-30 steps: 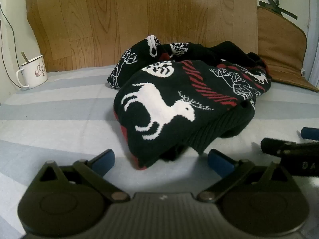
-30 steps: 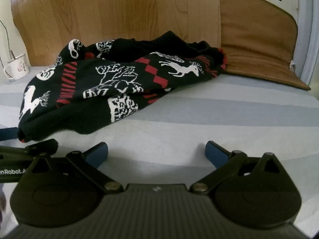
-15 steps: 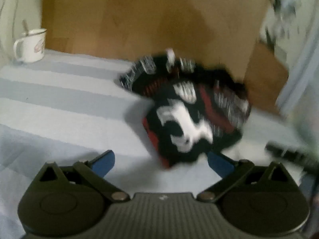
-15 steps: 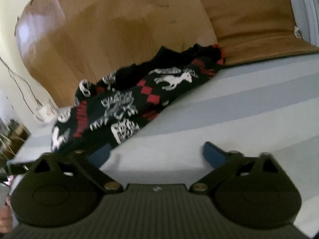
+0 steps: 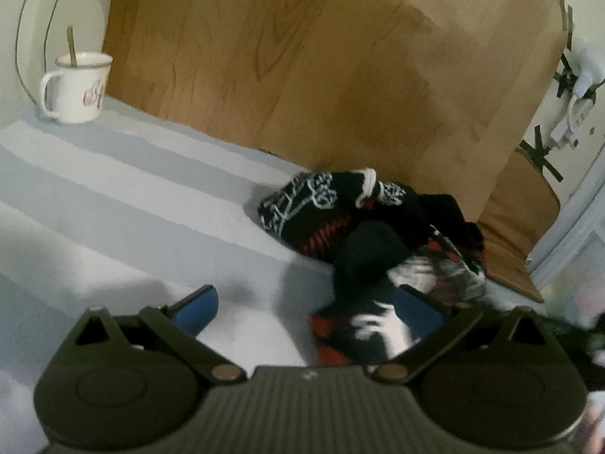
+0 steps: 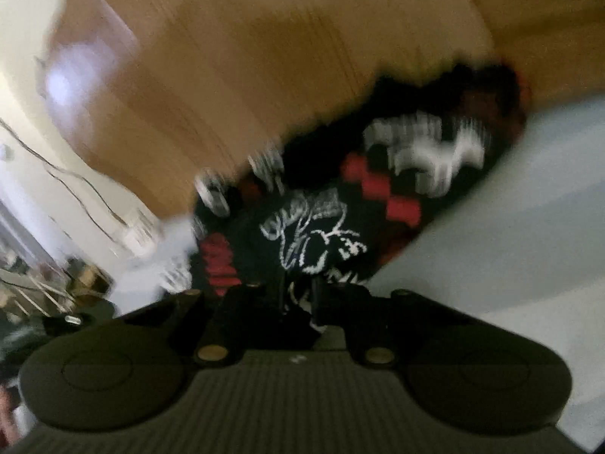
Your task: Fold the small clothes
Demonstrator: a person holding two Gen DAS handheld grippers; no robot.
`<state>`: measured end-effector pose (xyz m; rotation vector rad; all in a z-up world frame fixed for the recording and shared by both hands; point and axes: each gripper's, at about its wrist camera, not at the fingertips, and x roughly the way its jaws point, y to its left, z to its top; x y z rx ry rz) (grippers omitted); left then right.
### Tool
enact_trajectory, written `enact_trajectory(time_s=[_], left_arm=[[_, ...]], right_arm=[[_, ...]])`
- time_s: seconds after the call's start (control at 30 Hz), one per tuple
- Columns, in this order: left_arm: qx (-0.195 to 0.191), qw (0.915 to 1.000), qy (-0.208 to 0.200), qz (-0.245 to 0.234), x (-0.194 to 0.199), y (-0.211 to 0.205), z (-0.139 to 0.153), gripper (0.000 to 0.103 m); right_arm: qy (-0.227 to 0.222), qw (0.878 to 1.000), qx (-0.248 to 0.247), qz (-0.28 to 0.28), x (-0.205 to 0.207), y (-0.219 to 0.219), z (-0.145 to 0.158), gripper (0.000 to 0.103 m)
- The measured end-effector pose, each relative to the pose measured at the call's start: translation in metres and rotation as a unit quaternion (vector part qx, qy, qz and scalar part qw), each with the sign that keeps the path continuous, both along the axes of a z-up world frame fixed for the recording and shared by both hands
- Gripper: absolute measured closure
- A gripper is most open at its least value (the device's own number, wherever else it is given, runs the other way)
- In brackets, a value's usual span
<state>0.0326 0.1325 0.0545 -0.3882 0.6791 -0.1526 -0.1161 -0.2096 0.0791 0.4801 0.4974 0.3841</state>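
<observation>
You're working over a desk (image 5: 113, 196) w/ a pale blue-and-white striped cover; a wood-grain board (image 5: 321, 75) is leaning up behind it, and a brown pad (image 5: 518, 227) is sitting at the far right.

The black knit sweater (image 5: 340, 219), w/ white reindeer and red stripe patterns, is lying bunched in a heap near the foot of the board, right of centre in the left wrist view. Its near edge is spilling toward you, between the left tool's fingers and against the right-hand blue pad (image 5: 416, 310).

Your left tool (image 5: 306, 308) is standing w/ its jaws wide apart; the left-hand blue pad (image 5: 196, 308) is hanging clear of the fabric, over bare cover. Nothing is being pinched there.

Your right tool (image 6: 298, 299) is closing: its fingers are nearly together, w/ a fold of the sweater (image 6: 321, 234) running down into the narrow gap between them. That view is motion-blurred, so the pads themselves aren't showing.

A white enamel mug (image 5: 75, 87) w/ a stick standing in it is sitting at the far left corner, well apart from the sweater.
</observation>
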Motion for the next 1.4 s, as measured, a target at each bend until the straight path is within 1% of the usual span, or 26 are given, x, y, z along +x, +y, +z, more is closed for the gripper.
enact_trajectory(time_s=[0.07,0.17,0.2,0.27,0.3,0.33,0.4,0.47,0.53,0.6,0.67,0.7,0.73,0.77,0.83,0.87,0.9,0.93,0.97,1.0,1.03,1.07,1.13,1.27,1.33,1.4], left_arm=[[0.006,1.0,0.002,-0.005,0.007,0.001,0.001,0.001],[0.002,0.9998,0.007,-0.02,0.022,-0.008,0.0,0.001],[0.0,0.9996,0.008,-0.028,0.027,-0.013,0.0,0.001],[-0.008,0.9988,0.013,-0.047,0.038,-0.024,-0.002,0.001],[-0.014,0.998,0.016,-0.059,0.043,-0.032,-0.004,0.001],[-0.021,0.997,0.021,-0.071,0.048,-0.04,-0.006,0.001],[-0.031,0.9947,0.029,-0.093,0.056,-0.057,-0.01,0.001],[-0.041,0.9916,0.043,-0.115,0.064,-0.075,-0.014,0.002],[-0.055,0.9865,0.062,-0.141,0.068,-0.092,-0.02,0.004],[-0.053,0.9826,0.081,-0.158,0.072,-0.111,-0.028,0.007],[-0.049,0.9813,0.101,-0.157,0.076,-0.122,-0.037,0.013],[-0.046,0.9834,0.09,-0.15,0.075,-0.124,-0.036,0.016],[-0.046,0.9835,0.095,-0.147,0.076,-0.126,-0.037,0.027],[-0.047,0.9849,0.093,-0.138,0.076,-0.125,-0.037,0.032],[-0.05,0.986,0.1,-0.124,0.081,-0.124,-0.038,0.068],[-0.049,0.9858,0.107,-0.12,0.083,-0.124,-0.041,0.081],[-0.05,0.9852,0.116,-0.116,0.089,-0.126,-0.044,0.09],[-0.059,0.9853,0.116,-0.111,0.088,-0.125,-0.044,0.091],[-0.059,0.9854,0.117,-0.109,0.087,-0.124,-0.044,0.091],[-0.057,0.986,0.113,-0.109,0.082,-0.122,-0.042,0.091],[-0.057,0.9864,0.106,-0.112,0.077,-0.12,-0.037,0.092],[-0.059,0.9867,0.096,-0.117,0.07,-0.116,-0.03,0.092],[-0.057,0.9882,0.068,-0.125,0.05,-0.104,-0.012,0.092],[-0.051,0.9874,0.016,-0.149,-0.01,-0.072,0.023,0.092],[-0.038,0.9855,0.005,-0.165,-0.045,-0.06,0.032,0.092],[-0.026,0.9811,-0.002,-0.192,-0.084,-0.053,0.032,0.092]], right_arm=[[-0.036,0.998,-0.025,-0.042,-0.019,-0.037,0.018,0.089],[-0.058,0.987,-0.074,-0.129,-0.048,-0.1,0.033,0.089],[-0.06,0.98,-0.092,-0.166,-0.055,-0.122,0.036,0.095],[-0.051,0.964,-0.122,-0.23,-0.062,-0.158,0.039,0.095],[-0.04,0.958,-0.125,-0.254,-0.067,-0.176,0.039,0.088],[-0.029,0.958,-0.114,-0.263,-0.069,-0.187,0.038,0.085],[-0.023,0.96,-0.084,-0.266,-0.077,-0.198,0.036,0.055],[-0.042,0.968,-0.078,-0.234,-0.093,-0.193,0.033,0.052],[-0.042,0.978,-0.096,-0.183,-0.092,-0.172,0.028,0.044],[-0.035,0.981,-0.112,-0.152,-0.09,-0.155,0.019,0.026],[-0.018,0.986,-0.115,-0.123,-0.096,-0.138,0.007,0.024],[-0.02,0.988,-0.117,-0.099,-0.099,-0.128,0.006,0.024],[-0.029,0.99,-0.119,-0.074,-0.102,-0.117,0.004,0.024],[-0.029,0.991,-0.118,-0.054,-0.1,-0.109,0.003,0.024],[-0.006,0.989,-0.146,-0.033,-0.083,-0.089,0.0,0.024],[0.002,0.984,-0.17,-0.045,-0.074,-0.083,-0.002,0.023],[0.016,0.979,-0.194,-0.063,-0.061,-0.08,-0.008,0.021],[0.028,0.975,-0.207,-0.076,-0.048,-0.08,-0.014,0.021],[0.04,0.973,-0.213,-0.083,-0.038,-0.081,-0.021,0.029],[0.038,0.973,-0.215,-0.081,-0.033,-0.079,-0.024,0.058],[0.03,0.974,-0.211,-0.071,-0.035,-0.082,-0.023,0.073],[0.032,0.98,-0.19,-0.05,-0.036,-0.082,-0.019,0.09],[0.014,0.989,-0.146,-0.011,-0.055,-0.08,-0.004,0.091],[-0.037,0.989,-0.138,0.039,-0.12,-0.083,0.033,0.091],[-0.038,0.989,-0.126,0.06,-0.156,-0.095,0.043,0.091],[-0.026,0.989,-0.121,0.08,-0.186,-0.105,0.042,0.091]])
